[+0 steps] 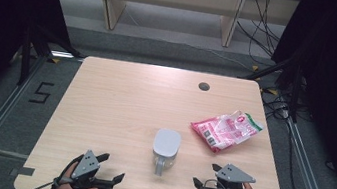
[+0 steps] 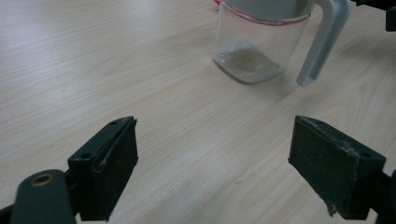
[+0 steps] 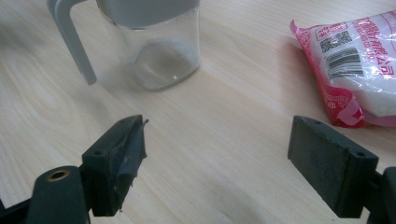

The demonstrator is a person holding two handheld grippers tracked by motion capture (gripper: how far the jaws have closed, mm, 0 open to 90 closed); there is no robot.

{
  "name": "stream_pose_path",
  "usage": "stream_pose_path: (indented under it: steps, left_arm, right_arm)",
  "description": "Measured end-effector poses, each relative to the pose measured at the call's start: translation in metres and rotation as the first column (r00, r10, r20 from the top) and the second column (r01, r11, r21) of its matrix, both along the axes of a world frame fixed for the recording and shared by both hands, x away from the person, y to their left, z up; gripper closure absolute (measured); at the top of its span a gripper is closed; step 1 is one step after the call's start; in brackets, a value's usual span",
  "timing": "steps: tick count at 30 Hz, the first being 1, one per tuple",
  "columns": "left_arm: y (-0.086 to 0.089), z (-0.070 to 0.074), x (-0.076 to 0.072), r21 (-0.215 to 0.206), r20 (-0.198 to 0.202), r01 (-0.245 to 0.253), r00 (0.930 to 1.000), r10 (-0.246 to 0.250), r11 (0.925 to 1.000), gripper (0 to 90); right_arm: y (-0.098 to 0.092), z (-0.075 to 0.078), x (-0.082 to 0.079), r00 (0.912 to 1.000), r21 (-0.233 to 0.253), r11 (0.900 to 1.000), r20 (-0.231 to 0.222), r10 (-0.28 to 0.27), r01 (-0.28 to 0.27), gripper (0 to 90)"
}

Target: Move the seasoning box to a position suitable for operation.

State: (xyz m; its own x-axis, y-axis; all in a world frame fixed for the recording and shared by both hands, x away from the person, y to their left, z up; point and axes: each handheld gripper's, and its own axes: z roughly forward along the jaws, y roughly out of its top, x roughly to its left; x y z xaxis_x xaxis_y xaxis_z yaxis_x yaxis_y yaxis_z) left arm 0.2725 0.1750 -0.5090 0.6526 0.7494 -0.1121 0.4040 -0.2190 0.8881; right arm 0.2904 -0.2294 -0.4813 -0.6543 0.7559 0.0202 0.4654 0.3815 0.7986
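A clear glass jar with a grey lid and handle, white grains inside, stands at twelve o'clock between the left gripper and right gripper, both spread wide and empty.

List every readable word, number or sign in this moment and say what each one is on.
"5": black mark on the floor left of the table.
Barcode and QR code: printed on the pink bag; its digits are too small to read.
Characters along the bag's edge: blurred, unreadable.
Lidded jar: carries no text.
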Motion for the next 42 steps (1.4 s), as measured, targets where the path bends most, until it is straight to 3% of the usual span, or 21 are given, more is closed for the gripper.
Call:
stream_pose_path:
  steps: [3,6,12,14,15,17,18,19,23,25,29,33,37,40,42]
  left_arm:
    - [-0.003,0.002,-0.002,0.016,0.016,0.011,0.9998,-0.011,0.9998,14.7]
    - [-0.009,0.006,-0.001,0.025,0.025,0.032,0.9991,-0.033,0.9992,14.6]
    - [-0.024,0.013,0.004,0.013,0.038,0.082,0.9959,-0.082,0.9966,15.0]
    - [-0.029,0.015,0.005,0.015,0.042,0.092,0.9948,-0.093,0.9956,15.2]
    - [-0.032,0.016,0.007,0.009,0.037,0.108,0.9934,-0.109,0.9941,15.4]
    - [-0.035,0.017,0.007,0.003,0.035,0.106,0.9937,-0.106,0.9944,15.7]
    - [-0.036,0.017,0.009,-0.002,0.038,0.117,0.9924,-0.117,0.9931,16.2]
    - [-0.037,0.018,0.008,-0.008,0.034,0.118,0.9925,-0.118,0.993,16.5]
    - [-0.041,0.02,0.008,-0.009,0.037,0.12,0.9921,-0.12,0.9927,17.0]
    - [-0.046,0.021,0.009,-0.029,0.043,0.135,0.9901,-0.133,0.9904,18.4]
    - [-0.058,0.023,0.01,-0.005,0.05,0.172,0.9839,-0.172,0.9851,22.3]
    - [-0.074,0.02,0.016,-0.035,0.026,0.202,0.9792,-0.201,0.9787,26.5]
    - [-0.087,0.013,0.024,-0.032,0.02,0.223,0.9747,-0.223,0.9742,30.4]
    - [-0.094,0.01,0.027,-0.036,-0.009,0.239,0.9709,-0.239,0.9704,31.9]
    - [-0.099,0.009,0.027,-0.028,-0.007,0.236,0.9718,-0.236,0.9715,32.0]
  right_arm:
    - [-0.001,0.0,0.001,0.9997,0.005,1.0,0.023,0.003,-0.003,20.5]
    - [0.0,0.0,0.001,0.9999,0.009,1.0,0.011,0.0,0.0,20.6]
    - [-0.002,0.002,-0.001,0.9999,0.025,1.0,0.004,-0.015,0.015,21.3]
    - [-0.004,0.002,0.002,0.9991,0.012,1.0,0.043,-0.005,0.005,21.4]
    - [-0.004,0.003,0.001,0.9996,0.024,1.0,0.025,-0.013,0.012,21.5]
    - [-0.005,0.003,0.0,0.9997,0.042,0.999,0.014,-0.018,0.018,21.6]
    - [-0.007,0.003,0.001,0.9994,0.044,0.999,0.034,-0.008,0.007,21.9]
    - [-0.007,0.004,0.0,0.9999,0.054,0.998,0.013,-0.01,0.01,22.3]
    - [-0.008,0.005,0.001,0.9989,0.056,0.998,0.038,-0.028,0.026,22.8]
    - [-0.007,0.004,0.001,0.9994,0.061,0.998,0.027,-0.024,0.023,22.8]
    - [-0.008,0.004,0.002,0.9986,0.041,0.999,0.047,-0.023,0.021,22.8]
    - [-0.007,0.004,0.001,0.9994,0.038,0.999,0.027,-0.02,0.019,22.7]
    - [-0.008,0.004,0.002,0.9992,0.036,0.999,0.031,-0.025,0.024,22.8]
    - [-0.009,0.004,0.003,0.9997,0.042,0.999,0.023,-0.008,0.007,22.9]
    - [-0.009,0.004,0.003,0.9997,0.041,0.999,0.022,-0.008,0.007,22.9]
